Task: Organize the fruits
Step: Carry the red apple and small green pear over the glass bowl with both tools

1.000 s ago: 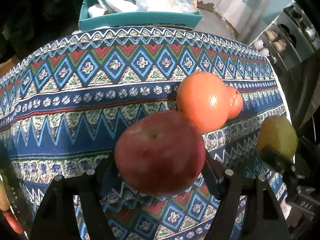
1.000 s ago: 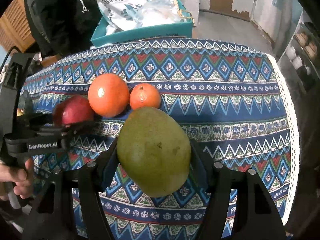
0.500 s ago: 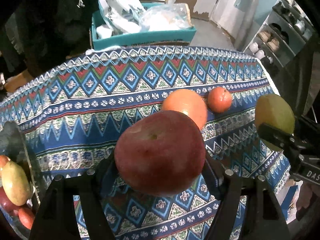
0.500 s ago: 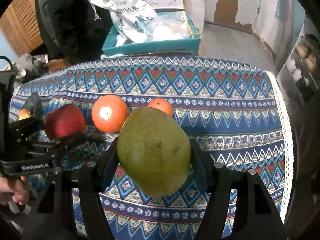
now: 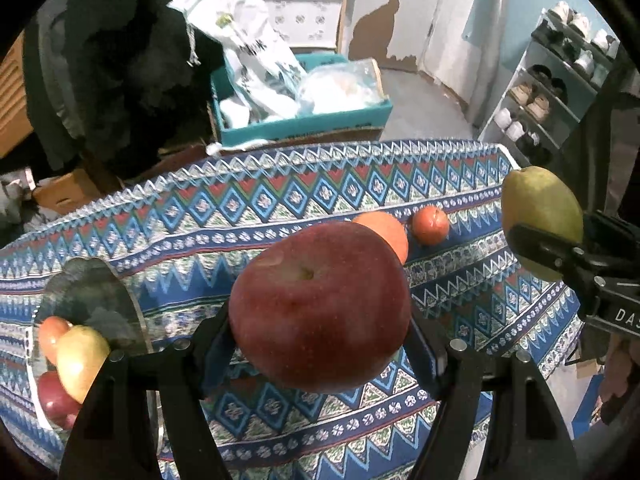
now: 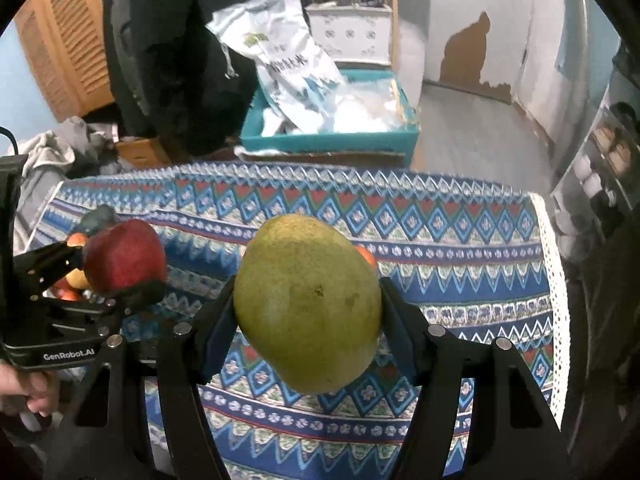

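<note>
My left gripper (image 5: 320,344) is shut on a big red apple (image 5: 320,292), held in the air above the patterned tablecloth (image 5: 200,240). My right gripper (image 6: 308,320) is shut on a green mango (image 6: 308,300), also lifted off the cloth. In the left wrist view the mango (image 5: 540,212) hangs at the right edge. The right wrist view shows the apple (image 6: 124,258) at the left. A large orange (image 5: 388,232), partly hidden behind the apple, and a small orange (image 5: 430,225) lie on the cloth. A glass plate (image 5: 92,292) at the left holds several fruits.
Behind the table stands a teal box (image 5: 312,124) stuffed with plastic bags. A shoe rack (image 5: 560,80) is at the right, dark hanging clothes (image 5: 120,60) at the left. The cloth's lace edge (image 6: 556,280) marks the table's right side. A hand (image 6: 24,392) grips the left tool.
Both grippers have risen with their fruit, and the table looks farther below. The glass plate with fruit has come into the left wrist view. The two oranges stay on the cloth.
</note>
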Tool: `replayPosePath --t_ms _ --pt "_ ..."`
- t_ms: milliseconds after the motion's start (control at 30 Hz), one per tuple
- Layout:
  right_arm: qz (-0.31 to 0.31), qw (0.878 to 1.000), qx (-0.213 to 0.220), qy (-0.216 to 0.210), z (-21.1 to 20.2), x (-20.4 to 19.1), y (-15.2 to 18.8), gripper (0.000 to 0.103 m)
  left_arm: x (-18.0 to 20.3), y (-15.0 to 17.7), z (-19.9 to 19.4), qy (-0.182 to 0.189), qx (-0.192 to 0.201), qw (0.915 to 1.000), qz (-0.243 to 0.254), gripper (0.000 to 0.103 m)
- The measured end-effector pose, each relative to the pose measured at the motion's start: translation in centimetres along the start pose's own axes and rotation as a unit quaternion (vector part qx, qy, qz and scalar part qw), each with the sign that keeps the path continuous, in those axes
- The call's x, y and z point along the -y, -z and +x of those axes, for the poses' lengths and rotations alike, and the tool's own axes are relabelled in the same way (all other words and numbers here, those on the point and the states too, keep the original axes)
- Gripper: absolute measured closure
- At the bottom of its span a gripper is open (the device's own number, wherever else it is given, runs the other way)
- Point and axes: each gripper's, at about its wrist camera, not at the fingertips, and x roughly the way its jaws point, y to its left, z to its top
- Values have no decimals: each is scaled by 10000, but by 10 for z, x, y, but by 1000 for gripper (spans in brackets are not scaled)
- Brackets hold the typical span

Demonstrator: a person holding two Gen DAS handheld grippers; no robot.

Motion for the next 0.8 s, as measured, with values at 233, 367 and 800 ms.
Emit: replayPosePath --t_ms 233,367,800 --pt "-151 9995 242 -155 -19 -25 -13 37 -13 2 -35 -68 271 9996 -39 27" --pt "-225 9987 361 -274 -28 -41 -20 37 -22 6 -54 -174 397 9990 -93 27" --pt "-477 9949 638 -611 -45 -91 -41 37 -57 23 -97 -304 734 9964 -285 27"
